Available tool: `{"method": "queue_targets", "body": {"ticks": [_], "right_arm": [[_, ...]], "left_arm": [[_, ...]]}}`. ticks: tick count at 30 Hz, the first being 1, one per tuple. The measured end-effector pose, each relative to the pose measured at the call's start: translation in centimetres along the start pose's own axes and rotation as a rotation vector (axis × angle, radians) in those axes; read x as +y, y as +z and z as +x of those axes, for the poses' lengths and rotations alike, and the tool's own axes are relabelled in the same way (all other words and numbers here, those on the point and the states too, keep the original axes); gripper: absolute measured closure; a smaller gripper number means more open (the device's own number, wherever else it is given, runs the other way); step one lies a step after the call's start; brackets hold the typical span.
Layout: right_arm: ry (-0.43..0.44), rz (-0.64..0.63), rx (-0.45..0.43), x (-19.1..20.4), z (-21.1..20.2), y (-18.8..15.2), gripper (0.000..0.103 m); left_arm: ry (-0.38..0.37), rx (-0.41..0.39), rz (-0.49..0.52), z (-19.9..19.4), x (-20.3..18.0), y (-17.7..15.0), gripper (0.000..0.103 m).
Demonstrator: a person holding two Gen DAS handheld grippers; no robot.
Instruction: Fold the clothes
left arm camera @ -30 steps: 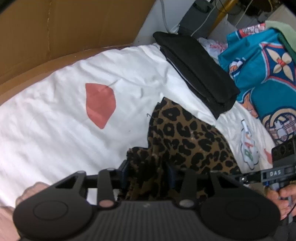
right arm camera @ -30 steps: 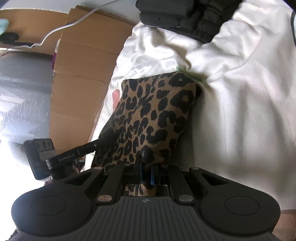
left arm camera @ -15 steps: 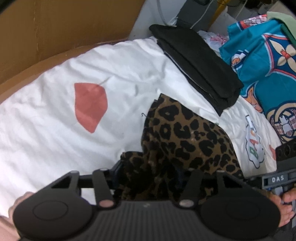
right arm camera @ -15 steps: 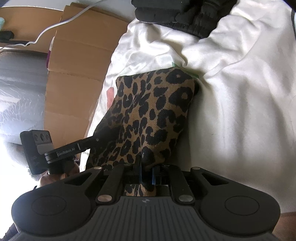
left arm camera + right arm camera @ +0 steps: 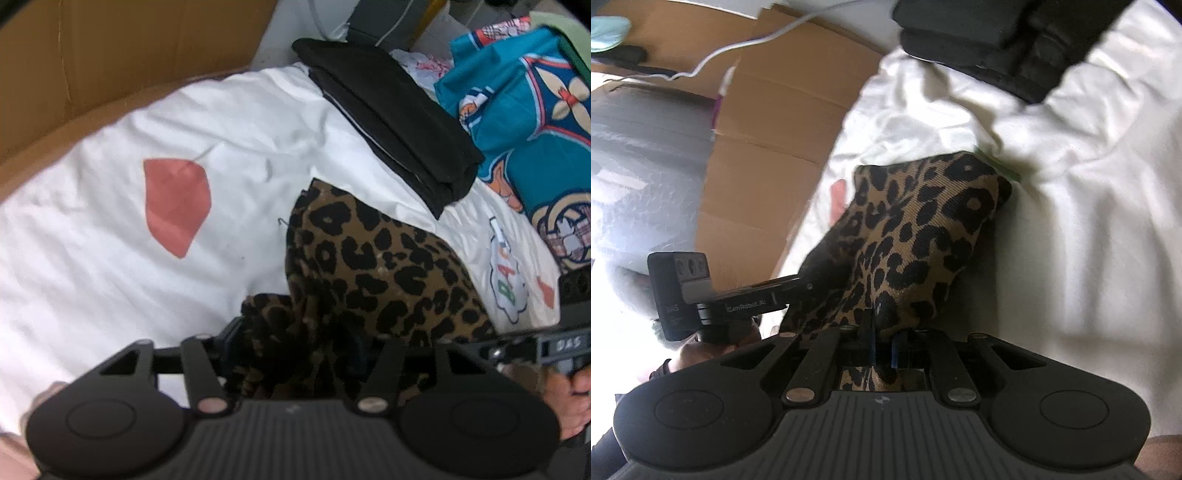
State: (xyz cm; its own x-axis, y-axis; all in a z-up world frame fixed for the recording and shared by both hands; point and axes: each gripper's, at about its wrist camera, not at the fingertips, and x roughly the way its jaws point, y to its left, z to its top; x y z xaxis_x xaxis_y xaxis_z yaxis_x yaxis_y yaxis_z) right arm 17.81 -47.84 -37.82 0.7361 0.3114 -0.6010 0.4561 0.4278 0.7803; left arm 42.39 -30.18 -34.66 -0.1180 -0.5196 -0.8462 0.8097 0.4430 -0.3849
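Both grippers share one item: the leopard-print brown-and-black woven garment (image 5: 373,266), lying on the white bedsheet with a coral diamond patch (image 5: 110,236).

Right gripper (image 5: 882,349): jaws pinched tight on a bunched edge of the leopard cloth, fabric visible between and below the blue pads. Grip sits at the near hem, 6 o'clock in the right wrist view, so the panel runs away toward 12 with its far corner resting on the sheet.

Left gripper (image 5: 295,343): jaws stand wider, with a thick wad of the same cloth filling the gap. Looks clamped on that wad; pad contact is hidden by the folds. In the right wrist view it comes in from 9 o'clock, so the two holds bracket the near edge, probably to keep it taut and square for laying over.

Folded black garment stack (image 5: 391,122) sits at 1 o'clock in the left view, just beyond the leopard piece, likely the finished pile. Teal printed fabric (image 5: 517,122) at 2 o'clock, brown cardboard panel (image 5: 110,55) at 11.

Stage is ambiguous: the piece is already narrow and doubled.
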Motion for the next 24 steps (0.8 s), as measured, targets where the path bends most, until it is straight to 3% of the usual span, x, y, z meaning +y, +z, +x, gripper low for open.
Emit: {"method": "queue_targets", "body": {"ticks": [3,7,13,24], "right_arm": [[-0.020,0.031,0.018,-0.6,0.5,0.0,0.093],[-0.030,0.040,0.035,-0.9,1.3,0.0,0.093],[-0.036,0.022,0.029,-0.6,1.6,-0.2,0.097],[-0.051,-0.083,-0.017,2.9,0.1,-0.1,0.097]], "left_arm": [[-0.006,-0.016,0.000,0.3,0.0,-0.1,0.043],[-0.003,-0.032,-0.013,-0.1,-0.1,-0.2,0.058],[0.010,-0.058,-0.021,-0.9,-0.7,-0.4,0.067],[0.046,-0.128,-0.041,-4.1,-1.9,-1.1,0.074]]}}
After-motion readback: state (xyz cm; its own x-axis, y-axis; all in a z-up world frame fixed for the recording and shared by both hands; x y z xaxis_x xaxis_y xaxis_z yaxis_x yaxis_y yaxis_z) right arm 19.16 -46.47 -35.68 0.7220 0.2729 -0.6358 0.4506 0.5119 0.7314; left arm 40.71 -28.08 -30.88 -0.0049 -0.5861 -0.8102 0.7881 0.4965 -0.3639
